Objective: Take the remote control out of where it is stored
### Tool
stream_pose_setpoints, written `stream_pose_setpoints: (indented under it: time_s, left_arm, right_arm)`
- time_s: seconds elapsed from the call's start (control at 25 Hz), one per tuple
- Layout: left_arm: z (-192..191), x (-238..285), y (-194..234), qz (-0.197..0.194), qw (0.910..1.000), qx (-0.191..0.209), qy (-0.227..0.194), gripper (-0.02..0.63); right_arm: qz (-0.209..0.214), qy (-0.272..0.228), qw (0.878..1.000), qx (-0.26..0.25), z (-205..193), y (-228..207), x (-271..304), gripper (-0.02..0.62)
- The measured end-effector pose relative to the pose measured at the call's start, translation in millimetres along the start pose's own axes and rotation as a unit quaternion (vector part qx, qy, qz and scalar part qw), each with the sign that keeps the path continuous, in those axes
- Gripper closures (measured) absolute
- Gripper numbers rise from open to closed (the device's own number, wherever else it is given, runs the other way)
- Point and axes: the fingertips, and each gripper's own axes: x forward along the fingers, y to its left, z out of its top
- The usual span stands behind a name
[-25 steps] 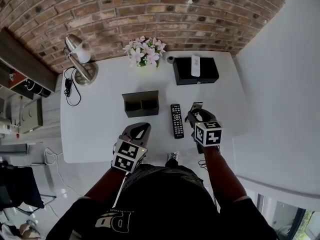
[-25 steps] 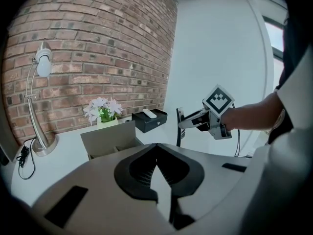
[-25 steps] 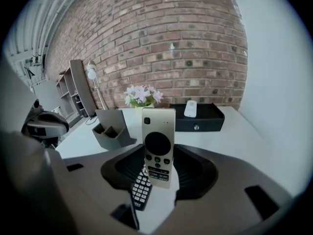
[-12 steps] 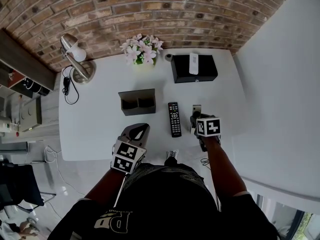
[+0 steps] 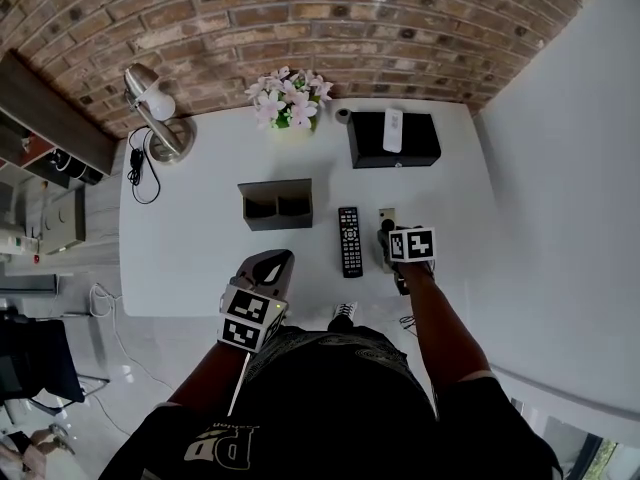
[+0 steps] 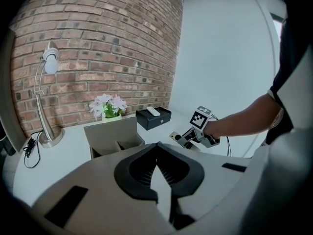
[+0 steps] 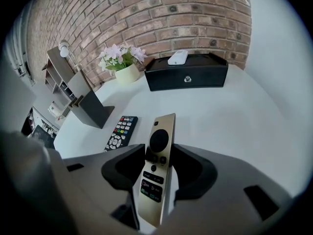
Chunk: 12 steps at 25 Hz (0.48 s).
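Observation:
My right gripper (image 7: pixel 159 158) is shut on a slim gold remote (image 7: pixel 156 168), its pads against the remote's long sides; the jaws have just closed a little further on it. In the head view that gripper (image 5: pixel 388 232) hangs low over the white table (image 5: pixel 190 238), pointing steeply down, just right of a black remote (image 5: pixel 349 240) that lies flat. The grey two-slot holder (image 5: pixel 278 205) stands behind and left of them. Over the table's near edge my left gripper (image 5: pixel 275 263) is shut with nothing in it.
At the back, a black box (image 5: pixel 393 140) carries a small white remote (image 5: pixel 392 128). A pot of flowers (image 5: pixel 285 101) stands beside it. A desk lamp (image 5: pixel 155 108) with its cable occupies the back left corner. A white wall runs along the right.
The right gripper has come down towards the table with the gold remote and tilted more steeply. The left gripper has stayed where it was.

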Motion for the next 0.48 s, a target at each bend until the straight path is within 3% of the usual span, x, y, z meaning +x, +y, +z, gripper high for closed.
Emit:
stream_pose_setpoints:
  time_s: [0.32,0.48]
  left_arm:
    - [-3,-3,9,0.014,0.9999,-0.008,0.004,0.6]
    - [-4,-5,13,0.013,0.9999,-0.006,0.005,0.6]
  right_arm:
    - [0.025,-0.025,0.999,0.008,7,-2,14,0.413]
    - [0.014,-0.036,0.999,0.008,13,-7,13,0.413]
